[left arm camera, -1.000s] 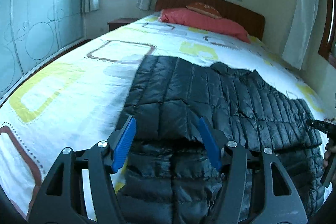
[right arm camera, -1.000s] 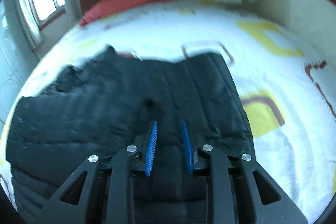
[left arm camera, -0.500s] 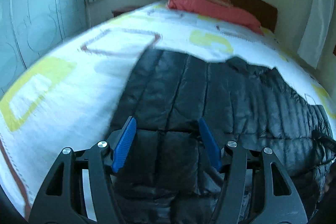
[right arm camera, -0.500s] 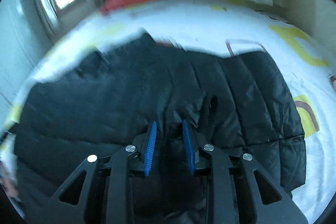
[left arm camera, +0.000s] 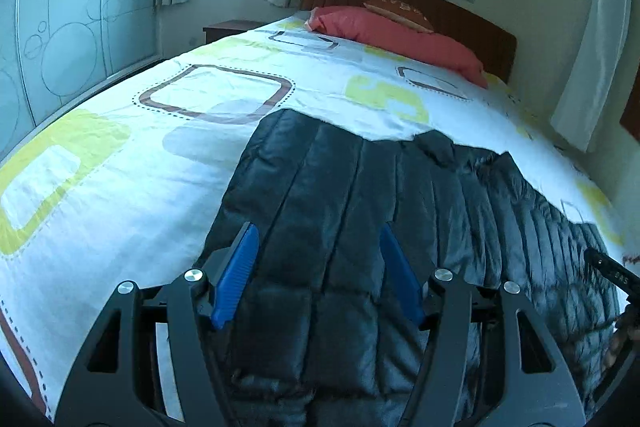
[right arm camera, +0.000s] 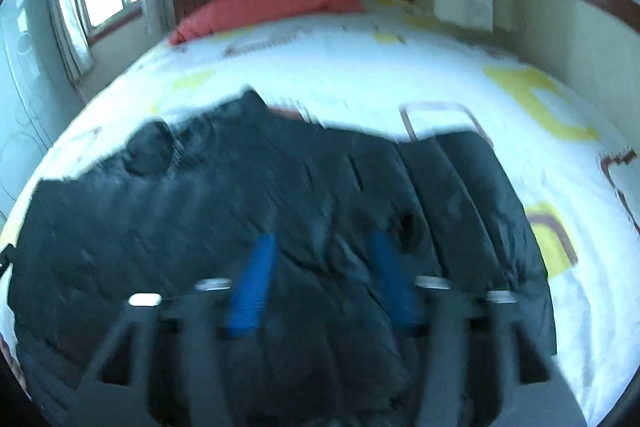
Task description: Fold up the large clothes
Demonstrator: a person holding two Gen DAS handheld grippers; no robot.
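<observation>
A black quilted puffer jacket (left arm camera: 400, 211) lies spread flat on the bed, also in the right wrist view (right arm camera: 240, 211). My left gripper (left arm camera: 318, 247) is open and empty, hovering just above the jacket's left part. My right gripper (right arm camera: 324, 259) is open and empty above the jacket's right part, near a puckered fold (right arm camera: 406, 227); this view is blurred. The right gripper's tip shows at the right edge of the left wrist view (left arm camera: 612, 273).
The bed (left arm camera: 120, 163) has a white sheet with yellow and brown squares. Red pillows (left arm camera: 396, 35) lie at the wooden headboard (left arm camera: 472, 27). A wardrobe (left arm camera: 60, 35) stands left, a nightstand (left arm camera: 228, 29) by the window, curtains (left arm camera: 588, 59) right.
My right gripper has opened from nearly shut and let the jacket fold go. My left gripper stayed open and shifted over the jacket's left part.
</observation>
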